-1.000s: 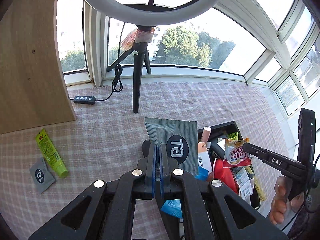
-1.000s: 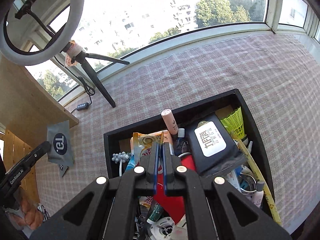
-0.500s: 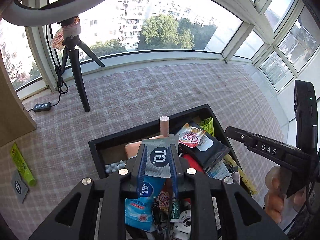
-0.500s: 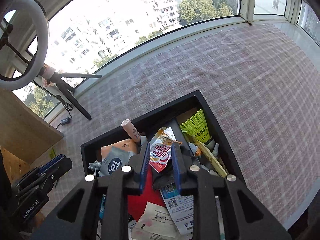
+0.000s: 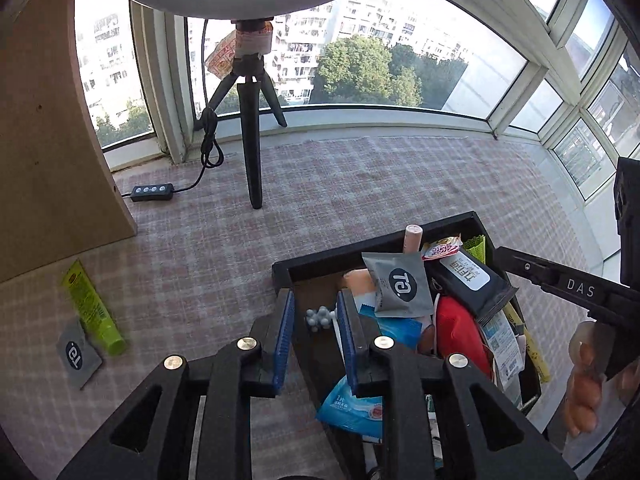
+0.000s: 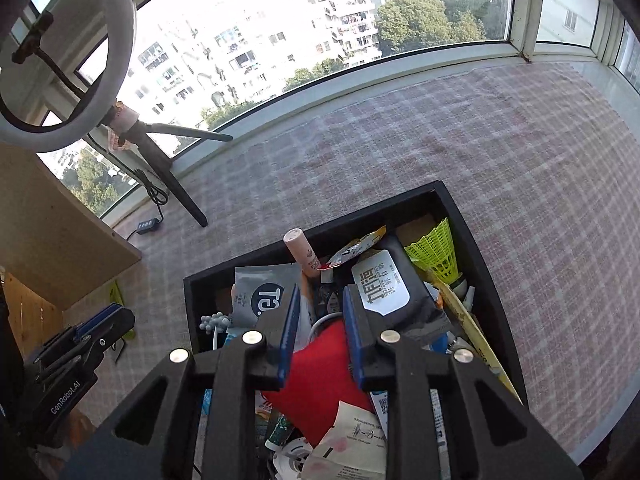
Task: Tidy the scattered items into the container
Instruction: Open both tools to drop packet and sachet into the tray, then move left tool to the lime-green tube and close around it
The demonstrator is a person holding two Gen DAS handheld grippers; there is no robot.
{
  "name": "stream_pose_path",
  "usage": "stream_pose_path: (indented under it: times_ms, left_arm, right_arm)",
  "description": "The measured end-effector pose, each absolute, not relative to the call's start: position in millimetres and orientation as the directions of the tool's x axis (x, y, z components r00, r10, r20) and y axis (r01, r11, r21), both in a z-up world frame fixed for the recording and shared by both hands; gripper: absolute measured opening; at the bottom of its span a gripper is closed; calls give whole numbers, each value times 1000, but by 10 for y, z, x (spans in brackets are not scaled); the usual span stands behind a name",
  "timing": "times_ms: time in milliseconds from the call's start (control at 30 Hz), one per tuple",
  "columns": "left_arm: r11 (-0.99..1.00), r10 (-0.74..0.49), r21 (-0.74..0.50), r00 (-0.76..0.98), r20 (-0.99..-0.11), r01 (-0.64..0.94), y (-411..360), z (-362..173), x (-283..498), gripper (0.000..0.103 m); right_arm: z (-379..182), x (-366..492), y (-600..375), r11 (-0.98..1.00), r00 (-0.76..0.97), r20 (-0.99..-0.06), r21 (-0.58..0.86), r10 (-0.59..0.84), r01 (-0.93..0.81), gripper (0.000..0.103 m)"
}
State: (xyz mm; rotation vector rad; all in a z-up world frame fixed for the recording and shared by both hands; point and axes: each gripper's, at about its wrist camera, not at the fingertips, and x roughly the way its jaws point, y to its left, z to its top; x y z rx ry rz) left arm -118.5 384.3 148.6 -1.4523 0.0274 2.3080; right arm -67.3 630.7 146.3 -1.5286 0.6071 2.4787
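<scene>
Home balcony (bay windows point(image 5: 420, 80), flats outside)

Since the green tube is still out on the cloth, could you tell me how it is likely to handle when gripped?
The green tube lies flat beside a grey sachet, so it probably won't roll. It looks like a soft squeeze tube, so it may give under the fingers. Its skin looks glossy, so it could slip; gripping across its middle seems safest.

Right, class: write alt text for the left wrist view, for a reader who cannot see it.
The open left gripper hangs over a black box crammed with packets, a grey sachet on top. On the checked cloth to the left lie a green tube and another grey sachet; a tripod stands by the window.
</scene>
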Motion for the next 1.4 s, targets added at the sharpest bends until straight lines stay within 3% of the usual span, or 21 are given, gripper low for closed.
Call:
stream_pose_path:
  times_ms: [167,433,667,1067,1400]
  left_arm:
    - [-959,249,-168,-393,-885,-230,3192,1329,-1247,27]
    - [-987,151,-157,-390,-908,-16,2131,1051,-1386,27]
    - [-972,140,-196,-351,-926,131,1469,826,-1689,27]
    - [-942,169,-242,-293,-941,233,1313,348,-2281,43]
    - [-947,156,-218,-256,-954,236,1429,70,-2518,44]
  right_arm:
    - [1464,-879,5816,-940,-456,-883,245,-116,-236,30]
    - [1346,-1238,4774,-978,-407,-894,207,-184,-12,31]
    - [1205,-1441,3857,-968,-356,-905,175,-231,181,31]
    - [678,-1738,2830,-926,-279,-930,132,-239,353,38]
    - [387,-1872,2570,-906,-259,-935,124,-243,405,41]
